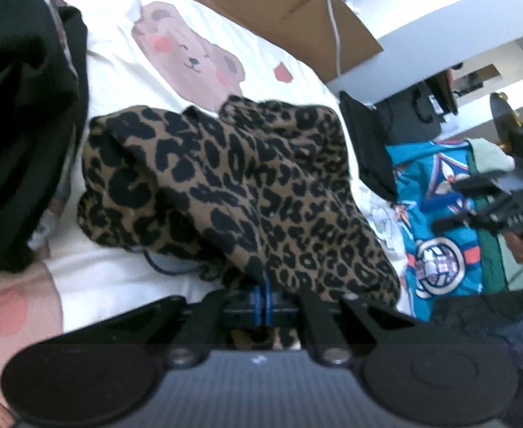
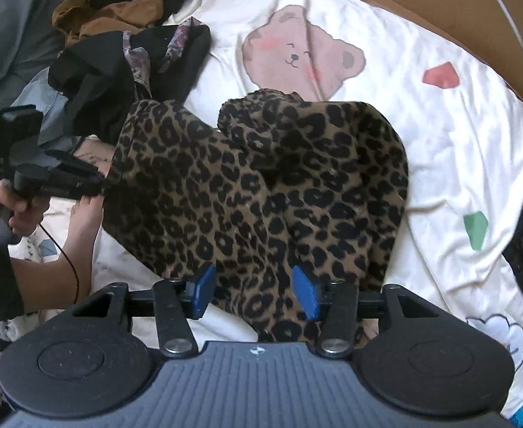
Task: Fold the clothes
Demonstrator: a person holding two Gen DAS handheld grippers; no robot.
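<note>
Leopard-print garment (image 2: 261, 185), brown with black spots, lies bunched in 2 humps on the white bear-print bed sheet (image 2: 440, 149). My left gripper (image 1: 263, 297) pinches its edge, jaws pressed together. My right gripper (image 2: 254, 290) has jaws spread, cloth between them. Dark clothes pile (image 2: 118, 67) crowds the left side; cardboard (image 2: 404, 0) lies beyond.

The garment (image 2: 261, 185) is brown with black leopard spots. The sheet (image 2: 422, 135) is white, printed with a pink bear (image 2: 297, 53). The gripper pads (image 2: 306, 290) are blue. A cloth (image 1: 436, 214) is teal, patterned.
</note>
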